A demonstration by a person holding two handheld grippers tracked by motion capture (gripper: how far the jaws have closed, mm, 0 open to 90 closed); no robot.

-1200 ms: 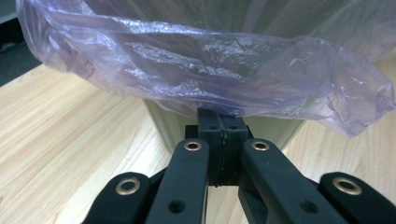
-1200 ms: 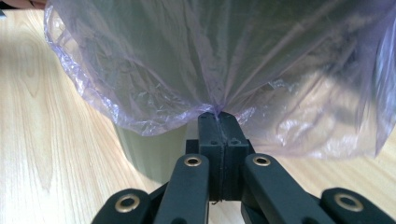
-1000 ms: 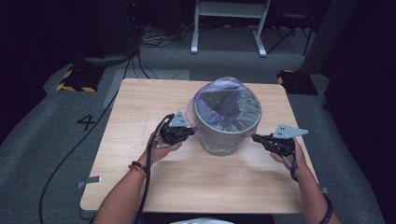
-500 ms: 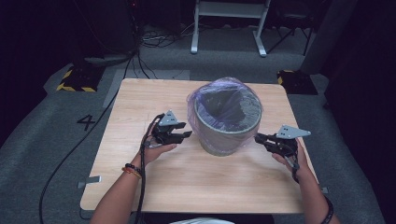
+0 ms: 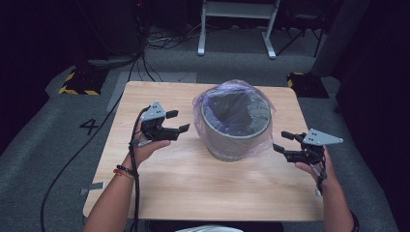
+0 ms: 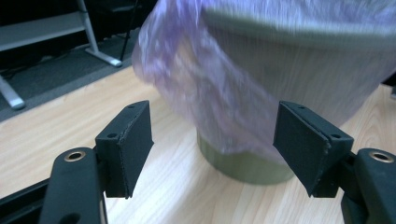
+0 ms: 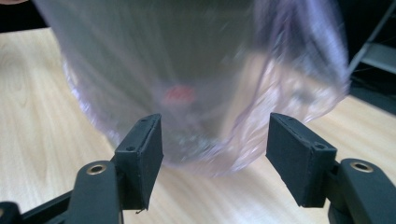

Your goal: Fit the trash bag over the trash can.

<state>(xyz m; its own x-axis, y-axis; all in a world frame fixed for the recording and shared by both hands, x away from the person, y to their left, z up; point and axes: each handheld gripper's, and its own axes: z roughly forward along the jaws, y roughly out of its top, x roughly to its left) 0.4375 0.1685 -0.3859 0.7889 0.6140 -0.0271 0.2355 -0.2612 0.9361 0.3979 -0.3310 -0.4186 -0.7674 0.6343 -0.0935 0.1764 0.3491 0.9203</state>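
Bin, lined with a purple bag and upright mid-desk, stands between both tools: right of the left hand-held gripper, left of the right hand-held gripper, left one nearer, both with jaws apart, empty.

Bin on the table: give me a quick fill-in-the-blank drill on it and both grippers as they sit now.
1. The grey bin is lined with a thin ____ plastic bag.
2. The left gripper has its jaws ____.
3. The right gripper holds ____.
4. The bin stands ____ the two grippers.

Missing words: purple; open; nothing; between
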